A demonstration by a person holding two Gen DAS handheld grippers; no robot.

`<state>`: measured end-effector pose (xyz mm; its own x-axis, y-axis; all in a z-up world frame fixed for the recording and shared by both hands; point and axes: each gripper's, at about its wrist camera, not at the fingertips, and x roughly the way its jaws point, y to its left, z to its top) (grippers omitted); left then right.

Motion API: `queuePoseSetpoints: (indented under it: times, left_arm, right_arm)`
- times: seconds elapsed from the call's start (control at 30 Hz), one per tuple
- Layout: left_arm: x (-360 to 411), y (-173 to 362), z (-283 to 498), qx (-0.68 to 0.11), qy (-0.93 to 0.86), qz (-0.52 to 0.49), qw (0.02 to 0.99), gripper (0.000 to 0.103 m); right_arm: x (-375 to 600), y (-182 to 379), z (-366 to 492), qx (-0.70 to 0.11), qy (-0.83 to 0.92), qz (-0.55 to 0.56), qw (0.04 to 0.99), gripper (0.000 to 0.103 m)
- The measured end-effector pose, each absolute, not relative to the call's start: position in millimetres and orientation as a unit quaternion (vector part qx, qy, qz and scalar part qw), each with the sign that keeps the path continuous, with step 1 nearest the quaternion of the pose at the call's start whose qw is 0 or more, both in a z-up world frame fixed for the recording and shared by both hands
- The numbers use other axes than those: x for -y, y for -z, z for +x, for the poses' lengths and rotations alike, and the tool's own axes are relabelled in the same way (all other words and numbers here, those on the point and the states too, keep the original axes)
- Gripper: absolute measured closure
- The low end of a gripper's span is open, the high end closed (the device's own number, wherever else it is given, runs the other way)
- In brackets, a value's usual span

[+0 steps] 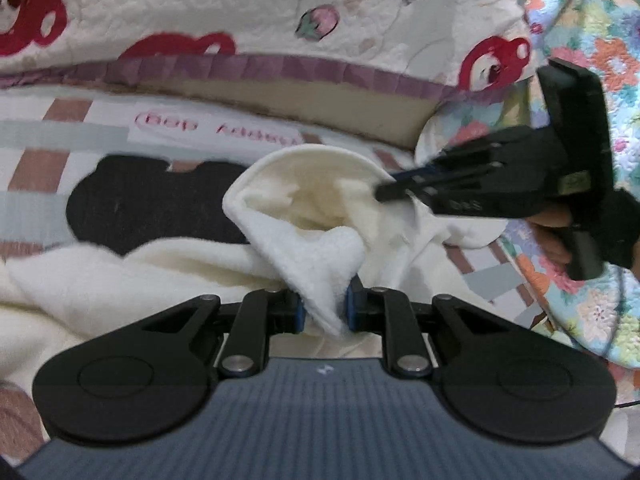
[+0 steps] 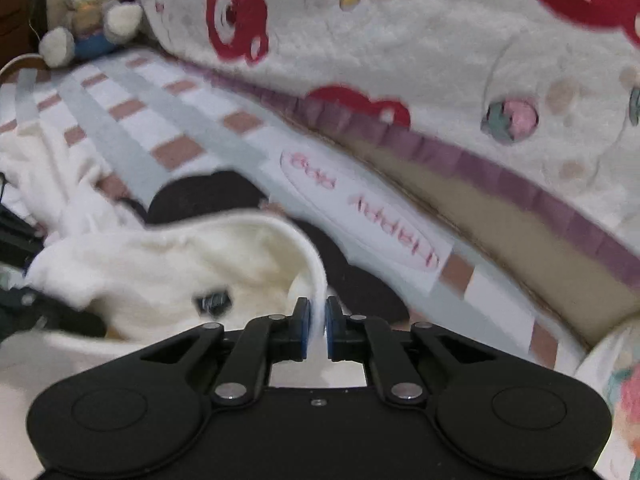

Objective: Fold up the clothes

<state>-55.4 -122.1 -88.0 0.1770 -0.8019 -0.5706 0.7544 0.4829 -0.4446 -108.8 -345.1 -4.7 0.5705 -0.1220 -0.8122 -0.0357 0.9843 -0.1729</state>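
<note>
A cream fleece garment (image 1: 316, 216) lies rumpled on a checked bed sheet (image 1: 48, 136), its hood-like opening lifted. My left gripper (image 1: 323, 306) is shut on a thick fold of the fleece. In the left wrist view my right gripper (image 1: 384, 192) comes in from the right, pinching the garment's far edge, held by a hand (image 1: 552, 232). In the right wrist view the right gripper (image 2: 316, 330) is shut on the thin cream rim of the fleece garment (image 2: 168, 264). A small dark label (image 2: 214, 302) shows inside.
A quilt with red bear prints (image 1: 240, 4) and a purple ruffle lies behind the garment. A floral blanket (image 1: 592, 40) is at the right. A dark dog print (image 1: 152, 204) marks the sheet. A stuffed rabbit (image 2: 92, 4) sits far back.
</note>
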Motion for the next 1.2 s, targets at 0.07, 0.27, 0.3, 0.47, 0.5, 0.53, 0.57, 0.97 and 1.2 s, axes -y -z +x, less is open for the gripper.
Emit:
queuePoseSetpoints:
  times: [0.07, 0.27, 0.3, 0.47, 0.5, 0.53, 0.57, 0.97, 1.2]
  left_arm:
    - [125, 94, -56, -0.402, 0.506, -0.027, 0.763, 0.086]
    - [131, 94, -69, -0.392, 0.521, 0.005, 0.758, 0.086]
    - [131, 94, -71, -0.390, 0.524, 0.009, 0.757, 0.086]
    - [130, 91, -74, -0.380, 0.533, 0.012, 0.756, 0.086]
    - [128, 90, -74, -0.378, 0.534, 0.010, 0.756, 0.086]
    - [128, 90, -74, -0.377, 0.535, 0.009, 0.756, 0.086]
    - [127, 89, -74, -0.373, 0.535, 0.007, 0.758, 0.086]
    - [116, 83, -58, -0.359, 0.516, -0.031, 0.777, 0.084]
    - [109, 86, -40, -0.376, 0.477, -0.025, 0.794, 0.083]
  right_arm:
    - [350, 16, -111, -0.497, 0.018, -0.064, 0.865, 0.093]
    - [354, 44, -108, -0.544, 0.026, -0.041, 0.838, 0.057]
    - [353, 43, -105, -0.543, 0.027, -0.049, 0.838, 0.056]
    - [352, 44, -85, -0.525, 0.027, -0.053, 0.849, 0.042]
    - [353, 45, -80, -0.522, 0.025, -0.047, 0.851, 0.042]
    - [356, 47, -75, -0.521, 0.021, -0.036, 0.852, 0.042]
    - [360, 49, -69, -0.519, 0.018, -0.024, 0.854, 0.050]
    - [394, 5, -86, -0.391, 0.043, 0.086, 0.915, 0.094]
    - [398, 5, -107, -0.353, 0.045, 0.104, 0.929, 0.094]
